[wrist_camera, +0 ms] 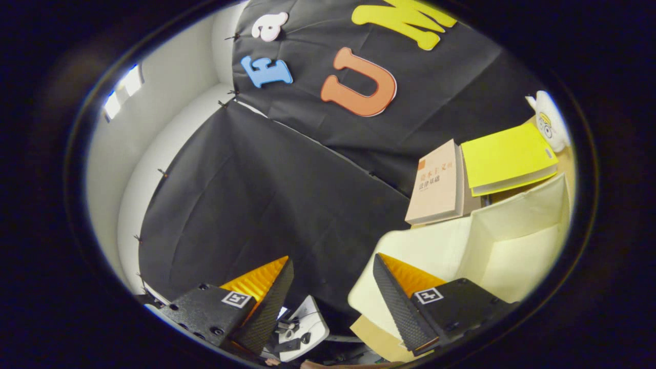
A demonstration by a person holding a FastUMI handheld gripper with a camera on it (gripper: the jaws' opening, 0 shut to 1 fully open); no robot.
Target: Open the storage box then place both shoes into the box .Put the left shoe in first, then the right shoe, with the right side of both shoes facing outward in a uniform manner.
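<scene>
black cloth wall [266,205] straight ahead, creased, pinned at its seams, with a white booth wall [169,92] off to the left of it. down low, gripper [333,266] spread wide, fingers well apart, nothing pinched between them, gap facing the cloth. between the fingers and lower down, a white shoe [307,323] with dark laces, only partly seen, near the left finger's inner side. just behind the right finger, cream fabric storage box [492,241], soft-walled, top open, pale inside visible; right finger overlapping its near wall in the view, contact impossible to tell. under the box's near corner, a strip of brown cardboard-coloured surface [379,338]. beyond the box, leaning against the cloth, a beige book [435,187] standing on edge, and just right of it a yellow book [507,156] lying tilted on top of something. farthest right, past the yellow book, a small white plush toy [551,120] with a yellow figure on it. second shoe's whereabouts impossible to tell.
</scene>
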